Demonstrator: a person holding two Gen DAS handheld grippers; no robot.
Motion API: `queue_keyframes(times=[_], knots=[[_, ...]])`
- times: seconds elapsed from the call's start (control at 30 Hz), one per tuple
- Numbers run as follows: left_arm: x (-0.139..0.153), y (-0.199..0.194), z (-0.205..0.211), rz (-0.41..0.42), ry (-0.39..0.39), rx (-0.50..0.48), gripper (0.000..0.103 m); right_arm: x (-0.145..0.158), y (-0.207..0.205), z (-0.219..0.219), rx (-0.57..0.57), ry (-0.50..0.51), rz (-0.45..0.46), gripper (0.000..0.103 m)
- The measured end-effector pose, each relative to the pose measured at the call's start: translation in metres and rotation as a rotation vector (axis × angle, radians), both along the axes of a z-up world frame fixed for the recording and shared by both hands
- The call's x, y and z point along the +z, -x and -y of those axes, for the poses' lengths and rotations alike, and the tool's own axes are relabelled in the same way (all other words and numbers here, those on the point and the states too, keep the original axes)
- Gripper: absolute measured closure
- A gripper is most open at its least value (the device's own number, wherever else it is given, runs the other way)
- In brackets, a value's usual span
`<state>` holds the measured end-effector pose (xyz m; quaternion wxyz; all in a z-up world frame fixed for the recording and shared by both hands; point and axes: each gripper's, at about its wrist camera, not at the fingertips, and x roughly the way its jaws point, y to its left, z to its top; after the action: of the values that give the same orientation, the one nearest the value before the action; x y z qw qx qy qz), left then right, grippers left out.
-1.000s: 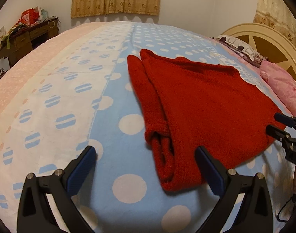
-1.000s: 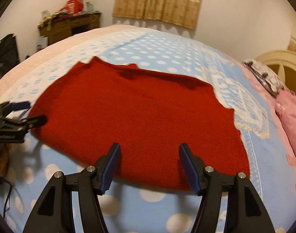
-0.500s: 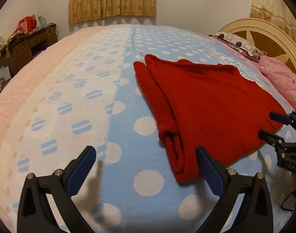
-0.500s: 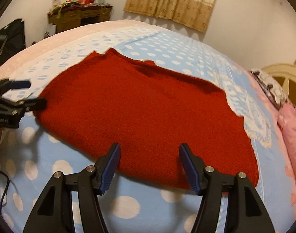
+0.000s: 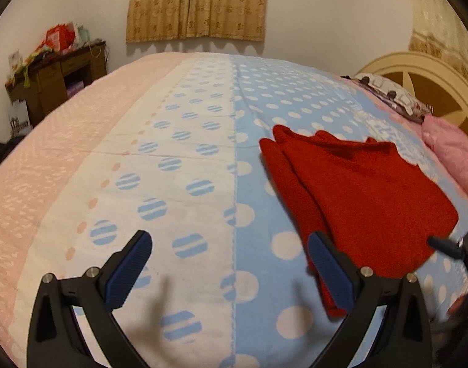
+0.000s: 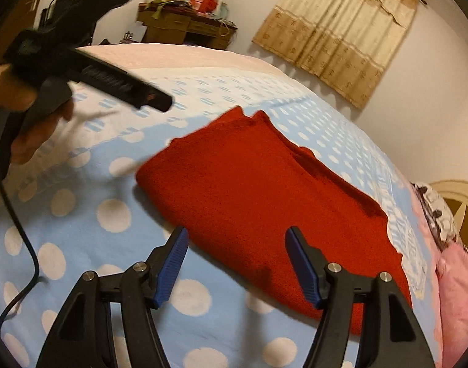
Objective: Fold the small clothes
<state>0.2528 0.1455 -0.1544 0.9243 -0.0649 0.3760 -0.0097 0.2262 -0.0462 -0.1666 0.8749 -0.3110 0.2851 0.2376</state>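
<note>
The left gripper (image 5: pixel 229 265) hangs angled down over the dotted bedspread (image 5: pixel 184 159), its jaws wide apart with nothing between them. The folded red garment (image 5: pixel 362 196) lies flat on the bedspread just to its right, its near fold behind the right finger. The right gripper (image 6: pixel 235 263) also tilts down, rolled to one side, jaws apart and empty; they have just been opening a little. The garment lies straight ahead of it, its near edge between and beyond the fingertips. A hand (image 6: pixel 22 113) grips the left tool up at the left. Compared with a second ago, the left gripper has drawn leftward off the garment, and the right view now sits tilted.
</note>
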Motion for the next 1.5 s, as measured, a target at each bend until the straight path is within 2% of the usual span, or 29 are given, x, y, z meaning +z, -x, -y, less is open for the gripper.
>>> queue_keyframes(times=[0.23, 0.43, 0.7, 0.83, 0.97, 1.0, 1.07, 1.23, 1.33, 1.43, 1.5], knots=[[-0.005, -0.02, -0.003, -0.02, 0.115, -0.032, 0.0, -0.008, 0.007, -0.027, 0.05, 0.046, 0.037, 0.036], [-0.005, -0.043, 0.006, -0.034, 0.232, -0.087, 0.0, -0.014, 0.004, -0.041, 0.029, 0.033, 0.043, 0.036], [-0.012, -0.071, 0.016, -0.078, 0.277, -0.114, 0.0, -0.022, 0.001, -0.042, -0.002, 0.023, 0.032, 0.036], [-0.017, -0.085, 0.019, -0.089, 0.258, -0.103, 0.0, -0.018, -0.005, -0.039, -0.018, 0.003, 0.04, 0.036], [-0.024, -0.097, 0.019, -0.108, 0.286, -0.089, 0.002, -0.015, -0.013, -0.035, -0.031, -0.033, 0.018, 0.037], [-0.026, -0.099, 0.018, -0.11, 0.291, -0.087, 0.003, -0.015, -0.014, -0.034, -0.03, -0.037, 0.016, 0.042], [-0.029, -0.103, 0.017, -0.116, 0.295, -0.08, 0.006, -0.016, -0.014, -0.036, -0.023, -0.035, 0.019, 0.046], [-0.029, -0.112, 0.016, -0.113, 0.296, -0.076, 0.01, -0.018, -0.01, -0.043, -0.005, -0.012, 0.043, 0.052], [-0.03, -0.118, 0.018, -0.116, 0.282, -0.08, 0.011, -0.018, -0.013, -0.044, 0.005, -0.014, 0.031, 0.063], [-0.03, -0.123, 0.018, -0.117, 0.272, -0.074, 0.02, -0.019, -0.013, -0.047, 0.015, -0.016, 0.019, 0.072], [-0.031, -0.125, 0.016, -0.119, 0.276, -0.069, 0.033, -0.019, -0.011, -0.048, 0.017, -0.019, 0.011, 0.078]])
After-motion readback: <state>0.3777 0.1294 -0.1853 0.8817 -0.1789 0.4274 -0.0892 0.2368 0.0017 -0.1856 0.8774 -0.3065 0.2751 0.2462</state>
